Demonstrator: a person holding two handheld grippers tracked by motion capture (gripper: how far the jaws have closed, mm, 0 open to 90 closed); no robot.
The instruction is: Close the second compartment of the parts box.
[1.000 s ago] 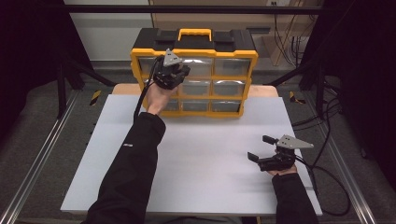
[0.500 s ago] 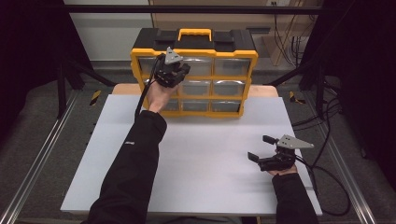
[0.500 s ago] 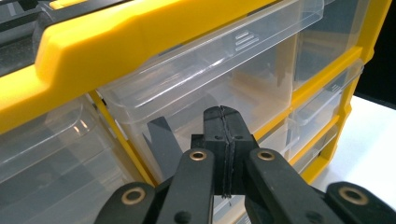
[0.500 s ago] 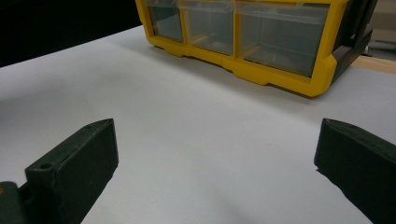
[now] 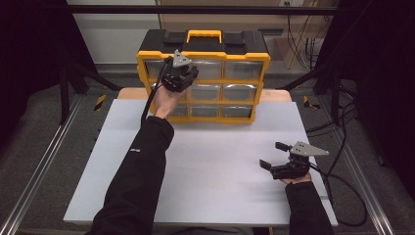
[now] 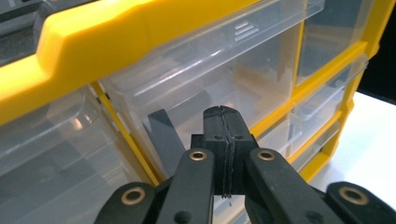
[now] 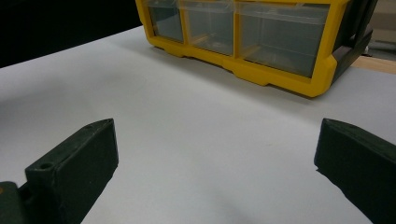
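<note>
Since a second ago, nothing shifted: closed, empty left gripper (image 6: pixel 223 122) at yellow organizer's (image 5: pixel 203 55) clear drawer (image 6: pixel 219 70), wide-open right gripper (image 5: pixel 274 155) apart.

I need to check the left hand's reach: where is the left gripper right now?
In the high view the left gripper is at the far left, jaws shut, against the top-left clear drawer of the yellow organiser.

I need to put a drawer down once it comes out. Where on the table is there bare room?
The white table is bare between the organizer at its far edge and the near edge, from the left sleeve across to the open right gripper. It is crowded only at the organizer's front, where the shut left gripper sits against the drawers.
</note>
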